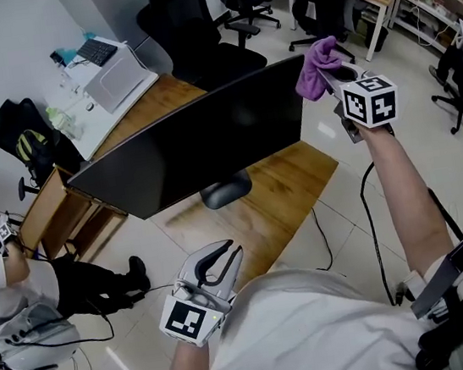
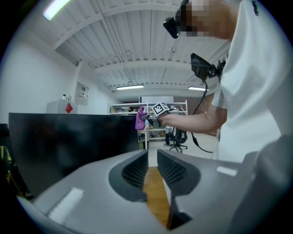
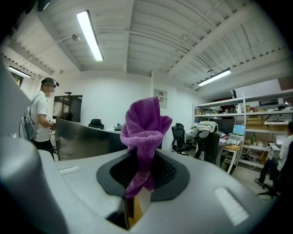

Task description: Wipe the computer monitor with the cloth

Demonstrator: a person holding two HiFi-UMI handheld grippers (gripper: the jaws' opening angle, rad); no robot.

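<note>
Right gripper point(image 3: 141, 171): clamped on purple cloth point(image 3: 144, 130), at upper right corner of monitor point(image 1: 200, 146). The screen's long axis runs leftward and down from the cloth.

Left gripper point(image 1: 218, 263): jaws narrowly apart, empty, low by wooden surface point(image 1: 292, 188), the farther of the 2.

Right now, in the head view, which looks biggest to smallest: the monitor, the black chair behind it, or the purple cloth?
1. Monitor, by far the largest.
2. Black chair, next; it is farther away, so it looks shrunken.
3. Purple cloth, smallest.
</note>
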